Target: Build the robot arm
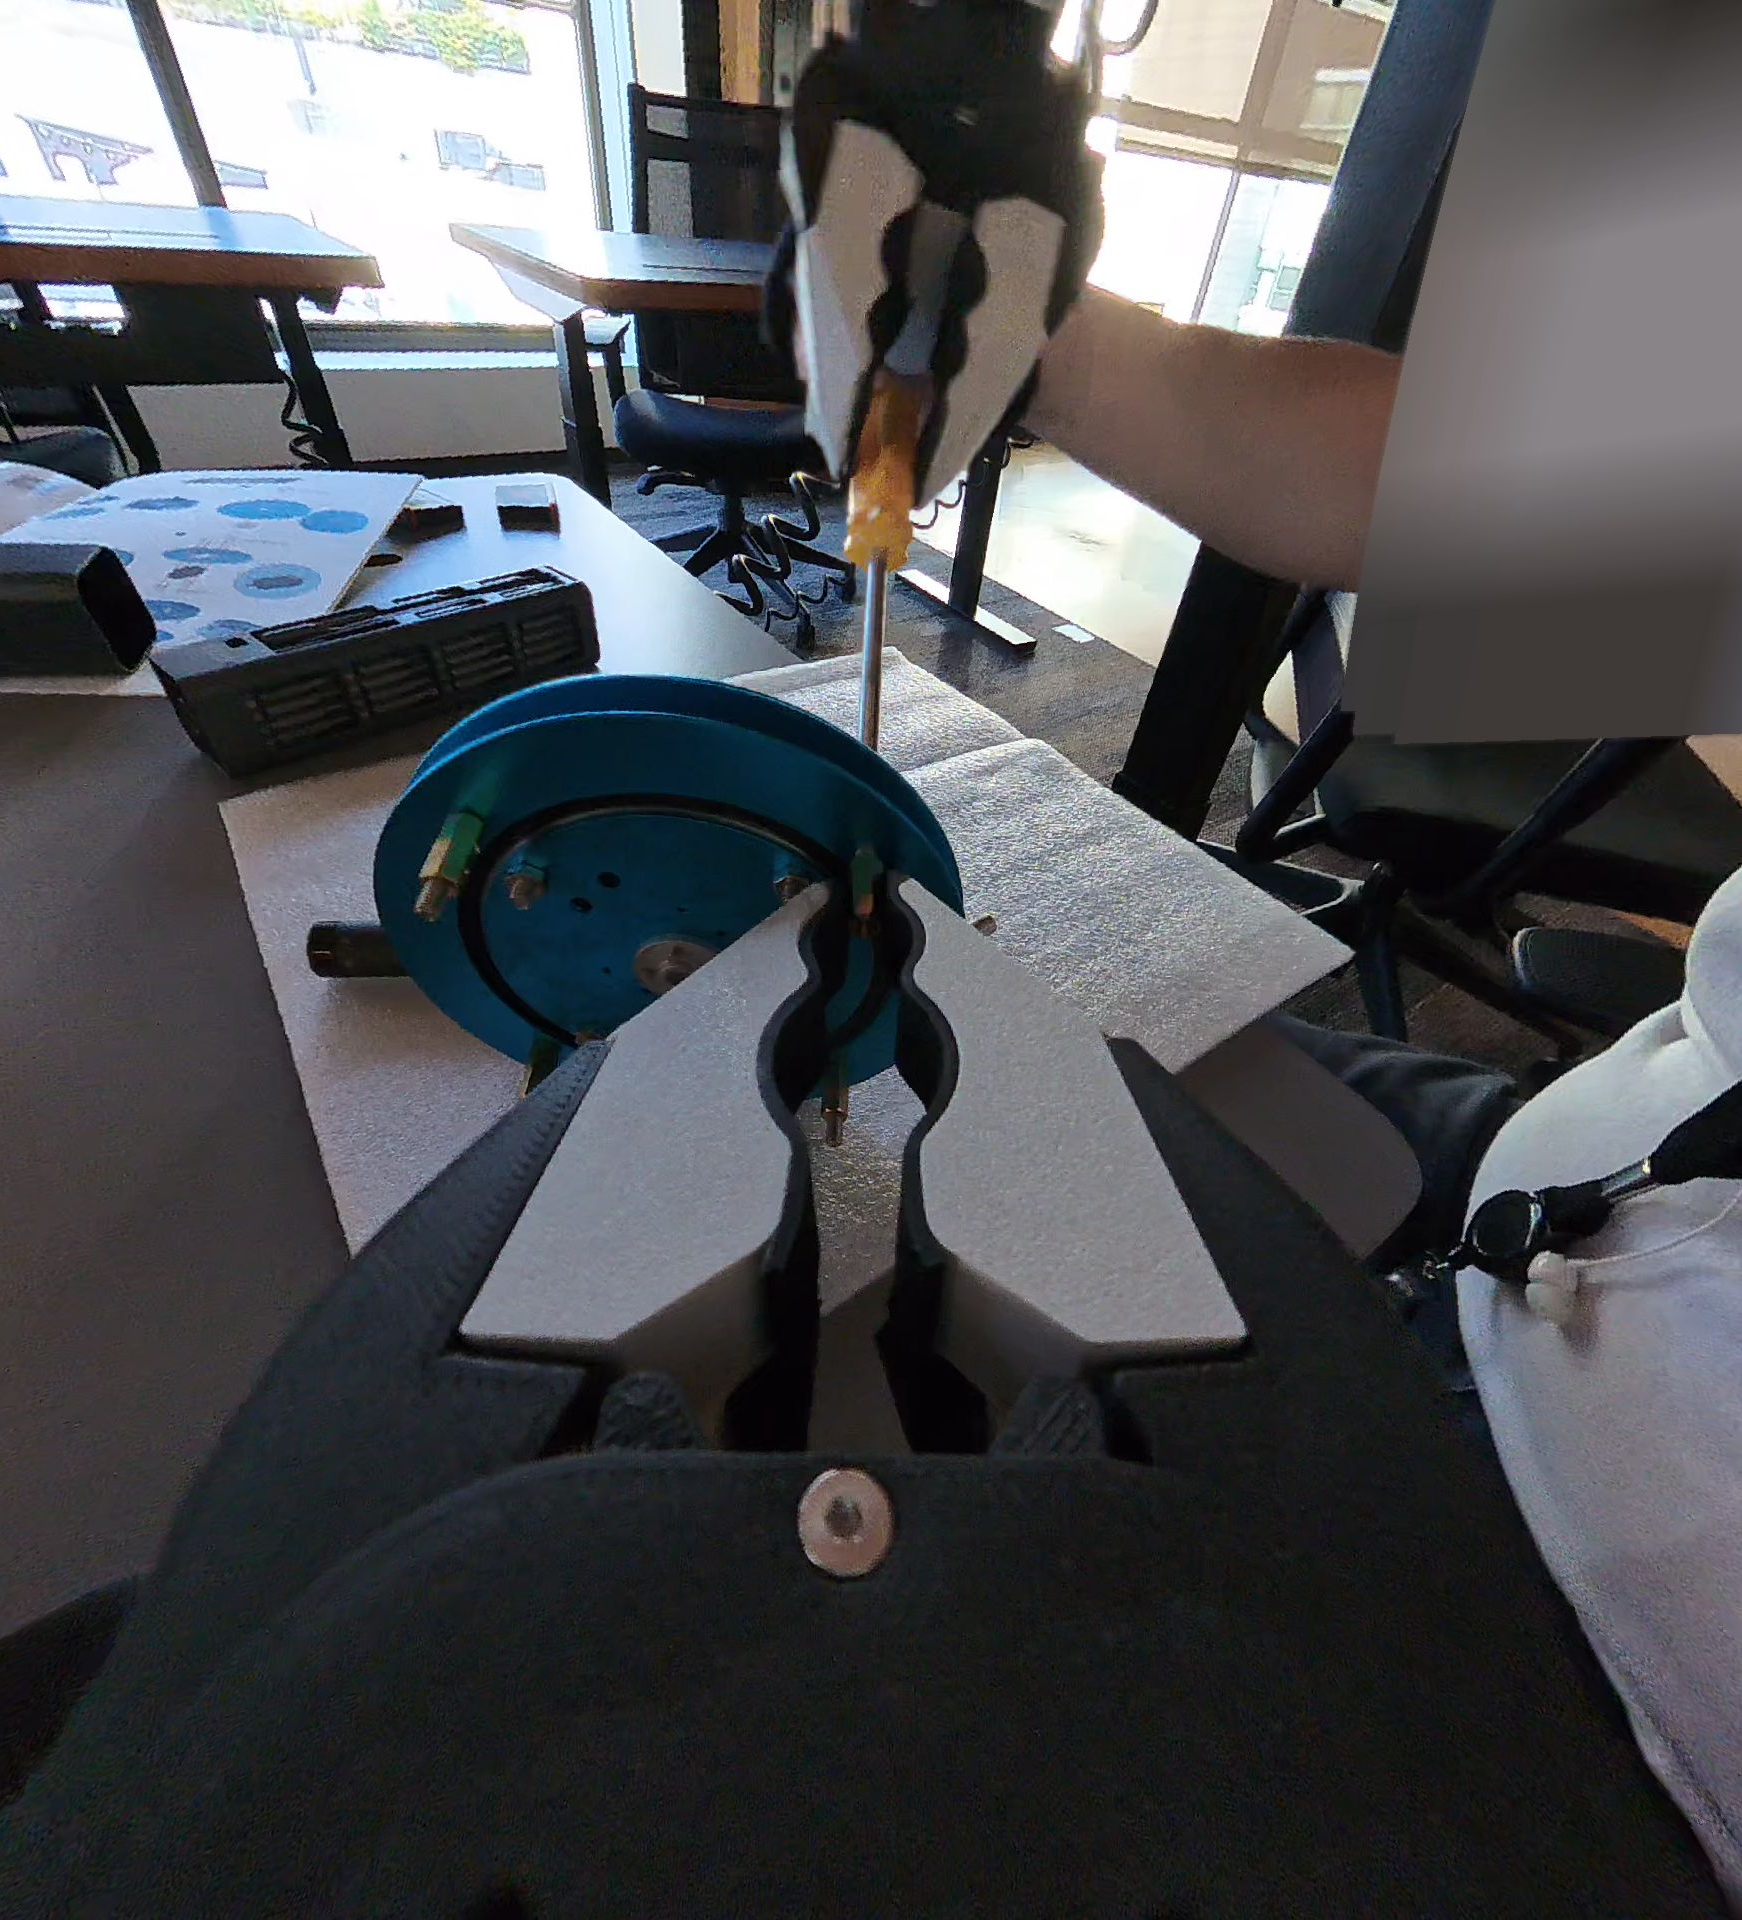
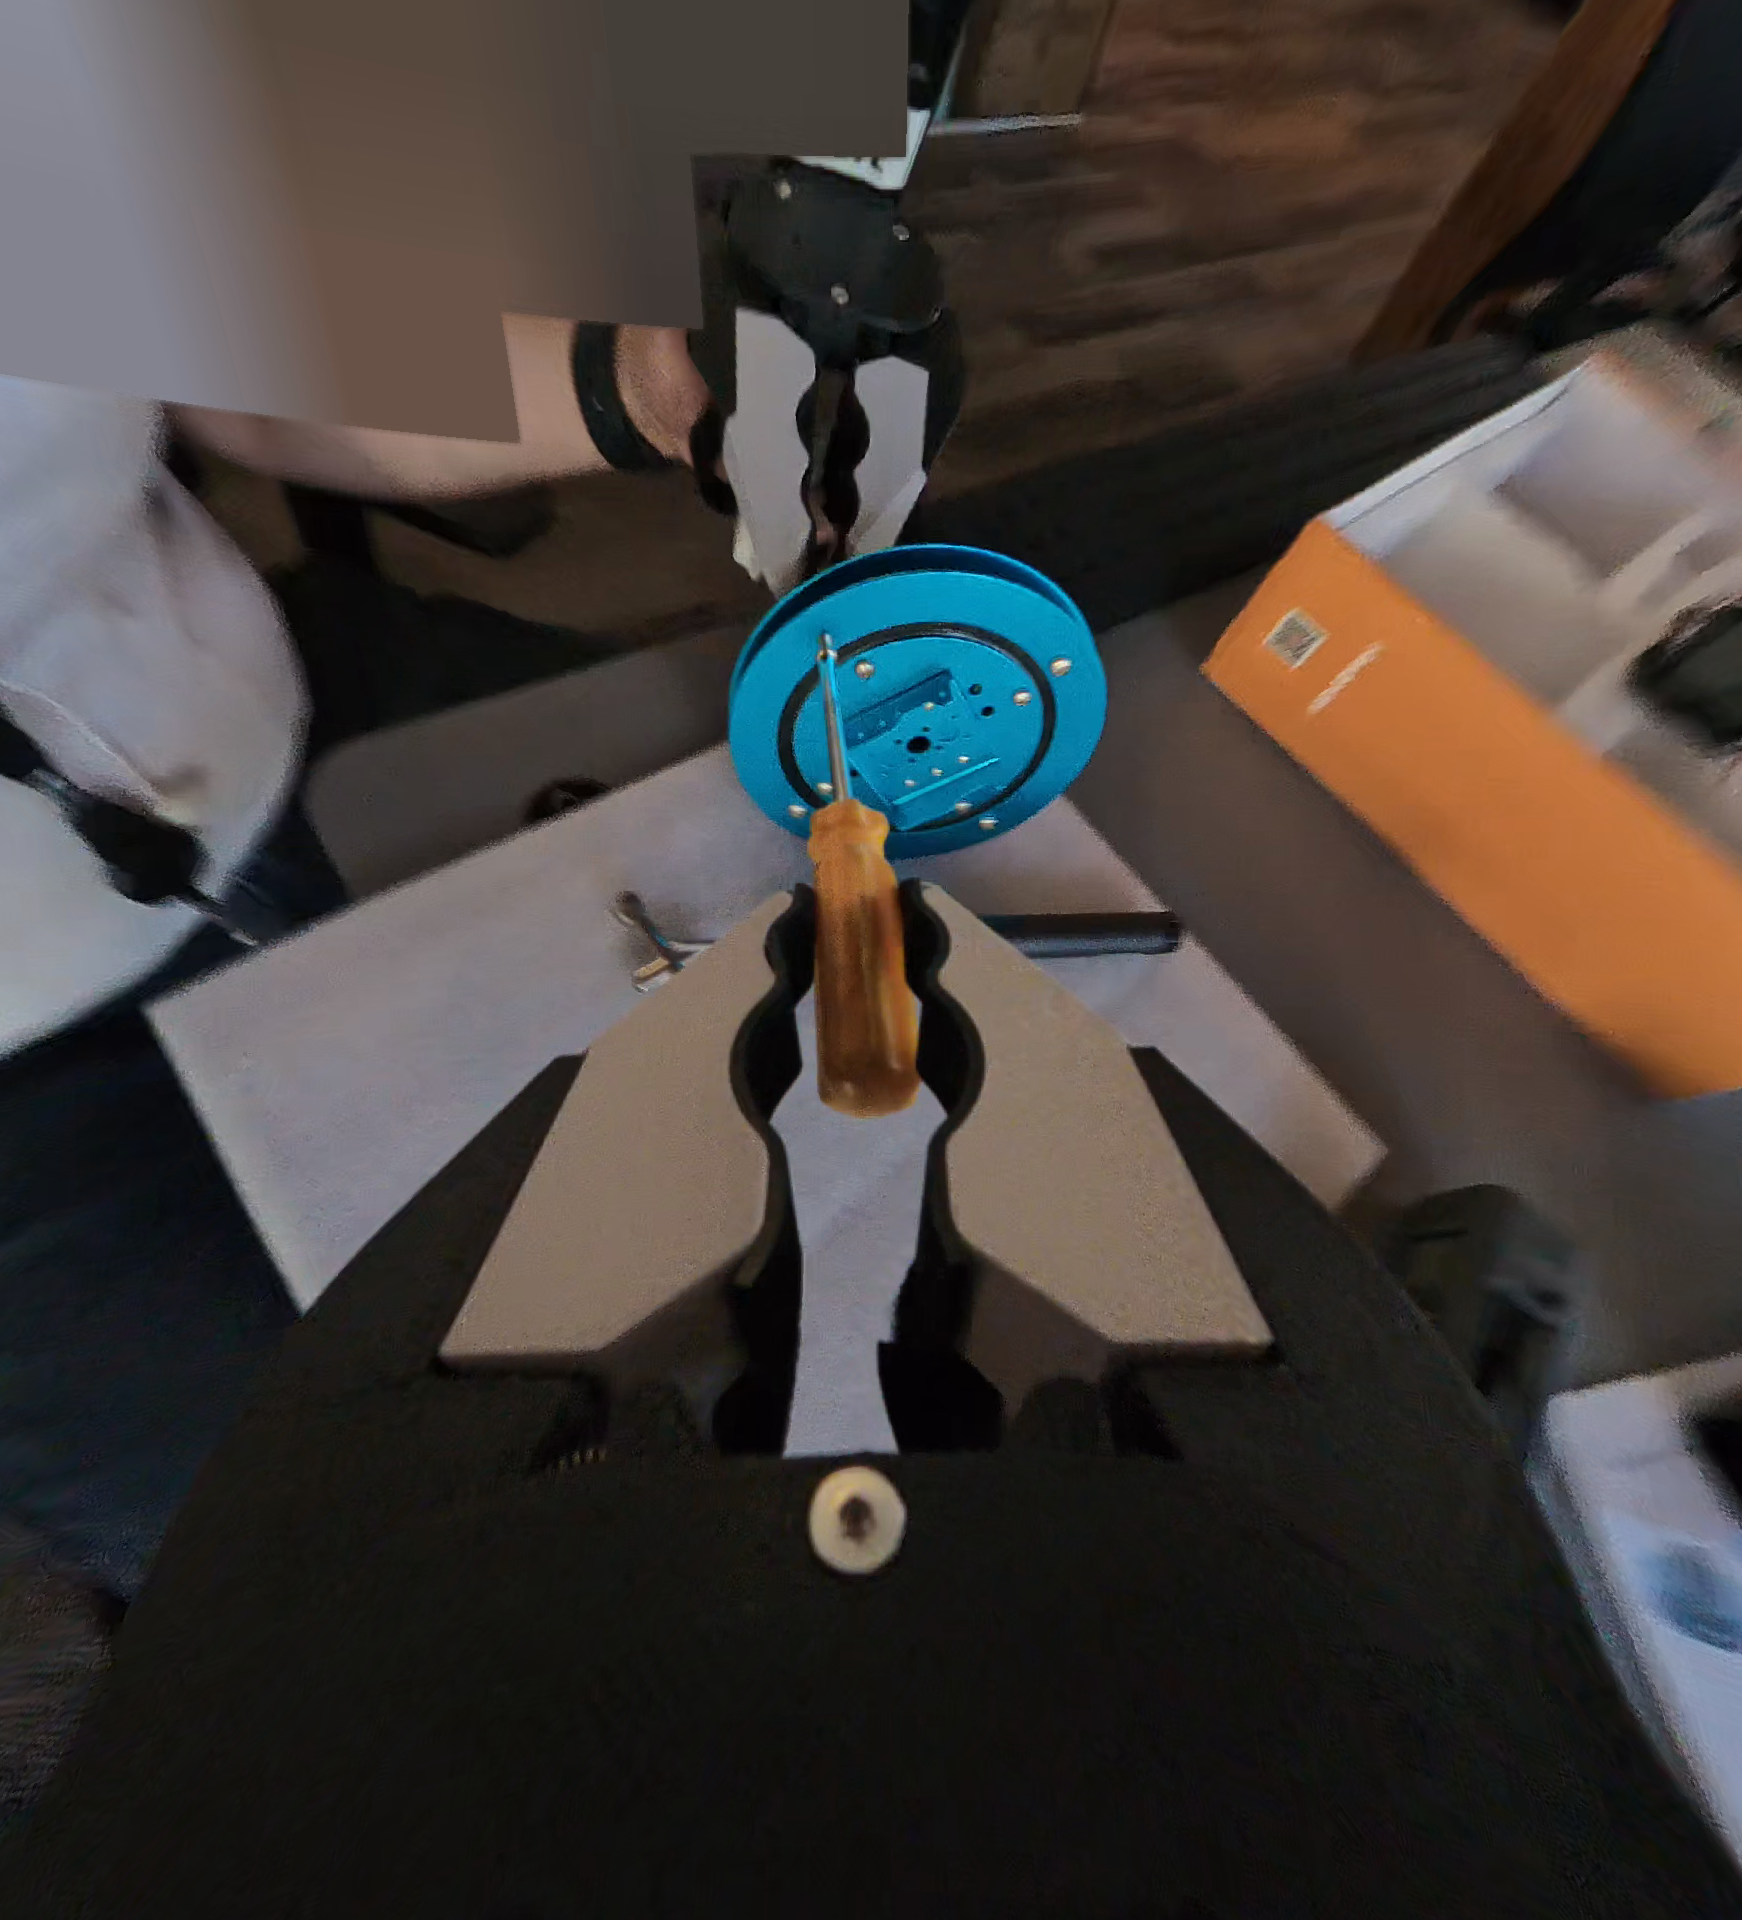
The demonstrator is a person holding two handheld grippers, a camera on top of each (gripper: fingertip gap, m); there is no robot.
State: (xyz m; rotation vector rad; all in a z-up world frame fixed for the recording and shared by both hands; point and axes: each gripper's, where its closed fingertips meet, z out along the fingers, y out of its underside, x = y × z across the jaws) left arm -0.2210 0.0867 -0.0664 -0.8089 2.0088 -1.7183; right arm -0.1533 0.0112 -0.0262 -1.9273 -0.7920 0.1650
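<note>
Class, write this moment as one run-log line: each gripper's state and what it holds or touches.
left gripper: shut on blue wheel rim, upright on foam sheet | right gripper: shut on screwdriver, tip at wheel face

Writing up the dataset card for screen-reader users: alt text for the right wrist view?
The right tool grips the amber plastic handle of a screwdriver, its steel tip at the rim of an upright round blue metal wheel on a white foam sheet. The left tool holds the wheel's far edge; an orange box lies right.

An office: standing desks (image 1: 150,249) and a swivel chair (image 1: 732,426) stand before large windows (image 1: 347,114) at the far side
</note>
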